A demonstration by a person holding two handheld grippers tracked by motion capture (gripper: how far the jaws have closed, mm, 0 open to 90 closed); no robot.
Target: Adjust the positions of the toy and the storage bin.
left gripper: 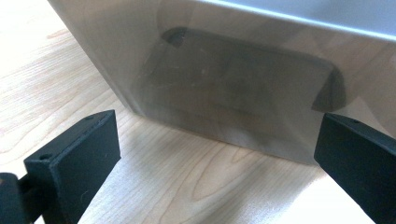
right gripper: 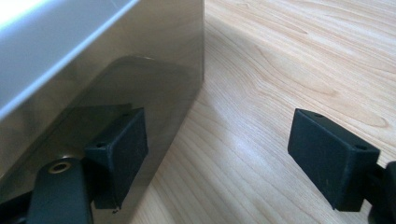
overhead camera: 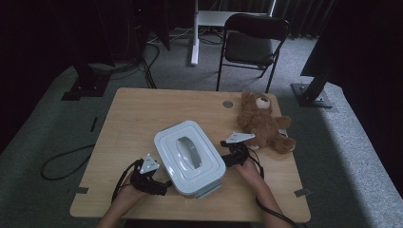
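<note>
Left gripper (overhead camera: 159,183) sits low on the table (overhead camera: 138,114) at the near left end of the white lidded box (overhead camera: 190,156), jaws spread wide and holding nothing, aimed at the recessed grip in the box's wall (left gripper: 233,93). Likely it means to catch that hollow for a lift. The box lies slantwise near the table's middle. Right gripper (overhead camera: 227,154) waits at the box's right end, also spread and empty, one jaw close beside the wall. A teddy bear (overhead camera: 263,123) lies just right of it, crowding that side; the far left stays free.
</note>
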